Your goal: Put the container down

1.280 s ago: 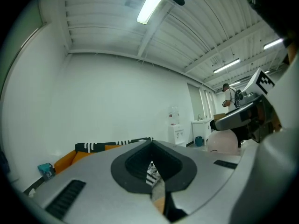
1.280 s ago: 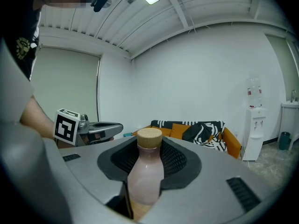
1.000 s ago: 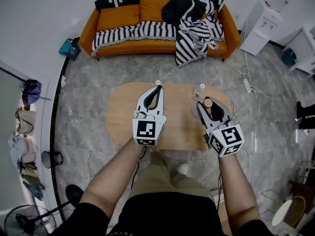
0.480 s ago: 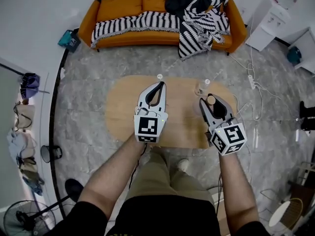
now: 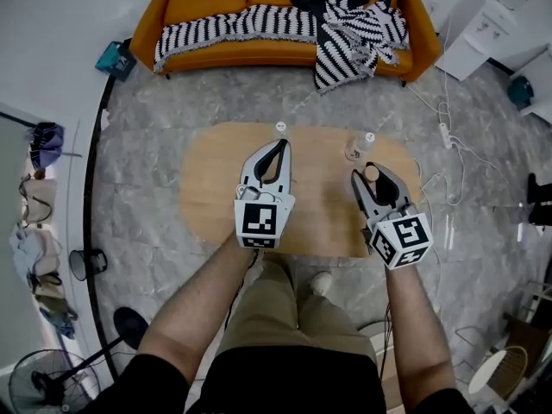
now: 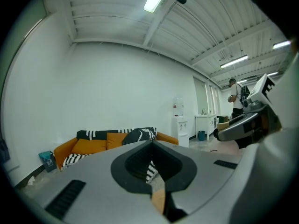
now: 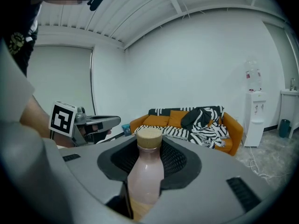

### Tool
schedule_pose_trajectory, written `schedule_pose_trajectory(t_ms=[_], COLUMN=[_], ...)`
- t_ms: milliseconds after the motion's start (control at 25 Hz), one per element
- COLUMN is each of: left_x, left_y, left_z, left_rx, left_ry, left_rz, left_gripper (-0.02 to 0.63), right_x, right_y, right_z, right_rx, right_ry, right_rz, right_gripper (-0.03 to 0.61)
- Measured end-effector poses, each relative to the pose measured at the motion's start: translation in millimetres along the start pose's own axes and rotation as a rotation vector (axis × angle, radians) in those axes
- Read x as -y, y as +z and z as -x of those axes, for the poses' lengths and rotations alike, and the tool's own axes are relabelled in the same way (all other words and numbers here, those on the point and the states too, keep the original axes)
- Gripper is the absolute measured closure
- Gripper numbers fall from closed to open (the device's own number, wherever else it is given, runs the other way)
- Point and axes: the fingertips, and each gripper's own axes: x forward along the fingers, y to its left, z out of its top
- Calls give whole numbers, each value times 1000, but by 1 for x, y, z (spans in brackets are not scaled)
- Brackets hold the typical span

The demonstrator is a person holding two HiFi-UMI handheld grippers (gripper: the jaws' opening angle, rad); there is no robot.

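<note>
A pale pink bottle (image 7: 144, 171) with a cork lid (image 7: 149, 137) stands upright between the jaws of my right gripper (image 7: 145, 146), which is shut on it. In the head view its cork (image 5: 371, 174) shows at the tip of the right gripper (image 5: 370, 182), held above the right end of the oval wooden table (image 5: 216, 197). My left gripper (image 5: 278, 147) hovers over the table's middle. Its jaws are shut with nothing between them, and in the left gripper view (image 6: 152, 143) they meet at the tip.
A small clear bottle (image 5: 361, 145) stands on the table just beyond the right gripper, and a small white-capped object (image 5: 280, 128) sits at the far edge. An orange sofa (image 5: 285, 24) with striped blankets is behind, with cables (image 5: 448, 162) on the floor to the right.
The head view has drifted, so the table and sofa sit a little higher in the frame. Both grippers keep nearly the same pose, and the bottle stays gripped.
</note>
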Motion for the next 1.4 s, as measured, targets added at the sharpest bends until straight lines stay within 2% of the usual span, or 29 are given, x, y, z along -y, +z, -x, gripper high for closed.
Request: schedule_pose_trajectory(t_ms=[600, 880, 1400], left_x=[-18, -21, -16], left_y=[-58, -73, -97], left_z=[-23, -36, -63], left_rx=[-66, -85, -104], left_ry=[-28, -35, -47], left_rz=[-2, 15, 37], left_gripper=[600, 600, 600], right_x=[7, 20, 35], right_y=[-60, -107, -173], right_z=[-54, -75, -111], right_rx=[-113, -206, -314], right_ry=[-10, -26, -29], right_rz=[2, -2, -2], right_gripper=[430, 430, 430])
